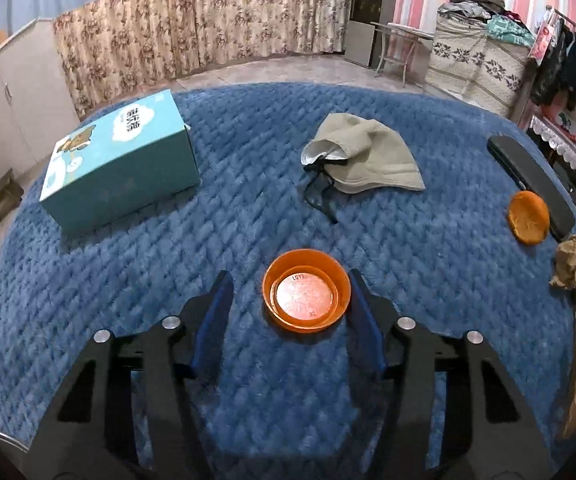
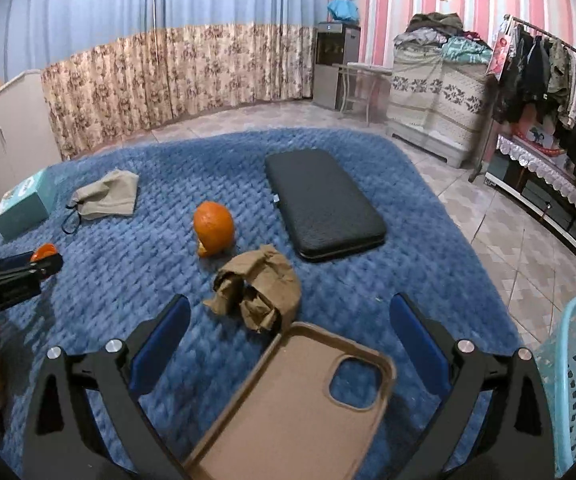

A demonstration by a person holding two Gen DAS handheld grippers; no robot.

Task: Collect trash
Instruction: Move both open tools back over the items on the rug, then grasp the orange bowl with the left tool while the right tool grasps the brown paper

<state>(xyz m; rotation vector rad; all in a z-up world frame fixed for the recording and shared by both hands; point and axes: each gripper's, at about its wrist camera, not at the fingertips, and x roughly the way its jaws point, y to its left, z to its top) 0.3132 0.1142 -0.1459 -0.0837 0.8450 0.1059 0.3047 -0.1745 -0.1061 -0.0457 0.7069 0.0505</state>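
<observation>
**Trash still on the blanket, basket waiting at the edge**

Blue quilted blanket [image 1: 248,208] covers the work surface, with tiled floor beyond it, flowered curtains along the back wall, pink striped wallpaper, a draped cabinet and a rack of clothes off to one side.

Nothing looks collected yet. The crumpled paper [image 2: 258,292] and the orange peel [image 2: 214,226] both lie on the blanket, near each other, and the orange lid [image 1: 307,291] sits flat on it too. A pale blue basket [image 2: 575,380], probably the bin, shows at the blanket's edge; what is inside it cannot be seen.

The left gripper [image 1: 291,304] brackets the lid: one pad looks to be at its rim, the other stands clear, so no grip is made yet. My reading is that the lid is the first pick. The right gripper [image 2: 289,328] is spread wide with nothing held; a tan phone case [image 2: 291,404] lies between its fingers, untouched, and the paper sits just ahead of the tips.

Other things seem not to be trash: a teal box [image 1: 122,164], a grey-green cloth [image 1: 361,158] and a black case [image 2: 321,204]. All three pieces of trash are therefore left to gather.
</observation>
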